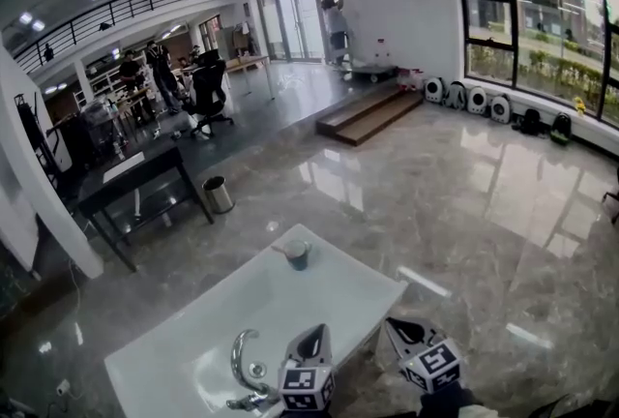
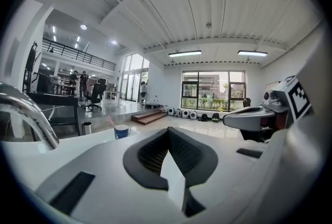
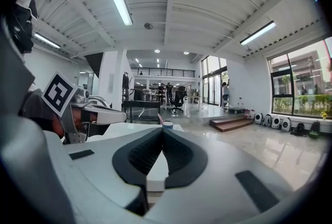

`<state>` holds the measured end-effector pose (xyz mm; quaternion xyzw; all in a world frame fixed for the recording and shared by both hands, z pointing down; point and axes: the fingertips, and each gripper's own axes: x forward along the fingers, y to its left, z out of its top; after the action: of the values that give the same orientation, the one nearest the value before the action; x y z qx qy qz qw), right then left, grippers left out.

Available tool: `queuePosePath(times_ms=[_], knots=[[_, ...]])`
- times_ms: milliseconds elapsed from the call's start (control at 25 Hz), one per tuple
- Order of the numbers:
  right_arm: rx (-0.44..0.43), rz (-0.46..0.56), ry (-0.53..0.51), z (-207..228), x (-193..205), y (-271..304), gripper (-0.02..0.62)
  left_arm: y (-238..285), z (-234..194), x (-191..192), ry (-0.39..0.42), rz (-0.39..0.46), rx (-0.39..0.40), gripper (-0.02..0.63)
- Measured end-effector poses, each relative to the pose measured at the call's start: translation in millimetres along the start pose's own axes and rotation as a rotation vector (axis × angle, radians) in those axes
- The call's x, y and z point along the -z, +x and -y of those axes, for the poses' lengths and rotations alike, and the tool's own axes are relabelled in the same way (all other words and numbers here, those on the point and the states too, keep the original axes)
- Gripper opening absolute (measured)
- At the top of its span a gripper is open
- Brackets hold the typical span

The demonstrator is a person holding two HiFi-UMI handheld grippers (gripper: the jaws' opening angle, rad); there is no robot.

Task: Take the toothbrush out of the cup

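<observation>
A blue cup (image 1: 297, 255) stands at the far end of the white washbasin top (image 1: 358, 295), with a toothbrush (image 1: 282, 249) leaning out of it to the left. Both grippers sit at the near end, well short of the cup. My left gripper (image 1: 311, 341) is shut with nothing in it, just right of the chrome tap (image 1: 242, 363). To its right, at the basin's near right edge, my right gripper (image 1: 398, 329) is shut and empty. In the left gripper view the cup (image 2: 121, 131) is far ahead beyond the jaw tips (image 2: 167, 132). In the right gripper view the cup (image 3: 167, 125) shows just above the closed tips (image 3: 162, 133).
A black table (image 1: 135, 179) and a metal bin (image 1: 218, 194) stand on the marble floor beyond the basin. Wooden steps (image 1: 368, 113) lie farther back. People and an office chair (image 1: 208, 97) are far off at the left, and round devices (image 1: 469, 97) line the window wall.
</observation>
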<state>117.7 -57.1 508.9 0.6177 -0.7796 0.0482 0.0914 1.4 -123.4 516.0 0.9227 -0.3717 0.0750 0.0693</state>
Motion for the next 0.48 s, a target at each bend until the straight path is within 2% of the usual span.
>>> queuePosePath(times_ms=[240, 480], knots=[[-0.031, -0.015, 0.001, 35, -2, 44, 0.009, 45, -20, -4, 0.003, -0.007, -0.037, 0.000], [-0.116, -0.015, -0.008, 68, -12, 94, 0.009, 81, -45, -9, -0.025, -0.018, -0.126, 0.000]])
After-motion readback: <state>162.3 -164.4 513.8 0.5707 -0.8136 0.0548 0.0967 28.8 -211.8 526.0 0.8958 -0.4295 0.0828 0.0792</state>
